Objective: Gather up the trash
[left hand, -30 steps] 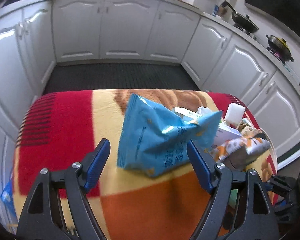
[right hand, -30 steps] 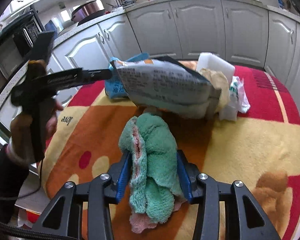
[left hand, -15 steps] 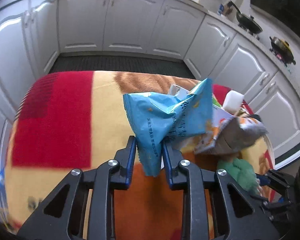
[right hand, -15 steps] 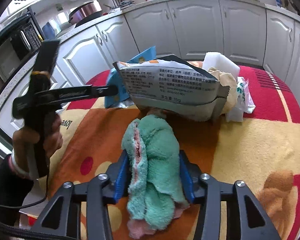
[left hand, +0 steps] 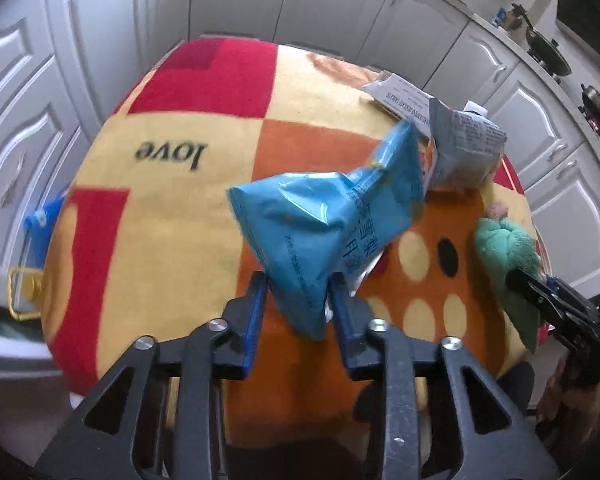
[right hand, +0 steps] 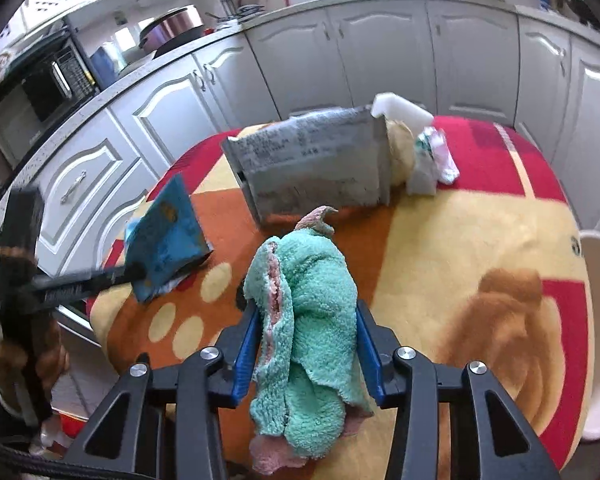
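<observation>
Trash first: my left gripper [left hand: 298, 300] has the blue snack bag [left hand: 328, 220] pinched by its lower corner, mid-frame in the left wrist view; its jaws have just been easing wider, pads on the foil. Only that view shows "love" on the blanket [left hand: 172, 208] and a blue packet [left hand: 40, 228] at far left. The right wrist view alone shows a white block [right hand: 400, 108] behind the grey bag [right hand: 312, 164], upper centre. My right gripper [right hand: 306, 354] is clamped narrow on the green towel [right hand: 312, 320], angled down. Lower left there, a hand [right hand: 24, 360] holds the other tool.
</observation>
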`<act>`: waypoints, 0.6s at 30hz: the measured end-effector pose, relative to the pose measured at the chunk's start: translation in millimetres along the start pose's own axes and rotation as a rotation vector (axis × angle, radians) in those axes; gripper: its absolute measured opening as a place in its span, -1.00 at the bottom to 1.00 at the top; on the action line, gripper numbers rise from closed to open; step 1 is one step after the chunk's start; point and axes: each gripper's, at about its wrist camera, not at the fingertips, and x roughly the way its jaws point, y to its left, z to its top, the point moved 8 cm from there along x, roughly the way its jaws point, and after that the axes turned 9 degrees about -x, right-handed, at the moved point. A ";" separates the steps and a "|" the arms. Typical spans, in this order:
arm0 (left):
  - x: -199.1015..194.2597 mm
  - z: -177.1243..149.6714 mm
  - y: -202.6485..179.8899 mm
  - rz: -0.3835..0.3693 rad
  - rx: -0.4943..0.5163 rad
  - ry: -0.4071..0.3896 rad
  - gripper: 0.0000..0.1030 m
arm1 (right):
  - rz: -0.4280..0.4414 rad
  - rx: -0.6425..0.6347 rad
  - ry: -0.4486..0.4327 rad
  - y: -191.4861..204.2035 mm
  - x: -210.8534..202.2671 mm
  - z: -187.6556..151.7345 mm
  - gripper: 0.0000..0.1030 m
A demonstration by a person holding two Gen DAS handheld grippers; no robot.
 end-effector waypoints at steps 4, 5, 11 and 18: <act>-15.8 -2.4 -5.0 -0.024 0.024 0.006 0.05 | 0.019 0.019 0.018 1.6 2.7 -4.8 -0.16; -21.0 -1.6 -4.8 -0.019 0.044 -0.006 0.17 | 0.018 0.014 0.022 3.0 3.1 -5.2 -0.15; -27.6 30.1 -12.3 0.008 0.180 -0.095 0.50 | 0.038 0.022 0.026 6.3 5.3 -8.7 -0.14; 29.2 68.5 -13.8 0.015 0.267 -0.019 0.50 | 0.034 0.037 0.051 8.4 13.7 -6.0 0.14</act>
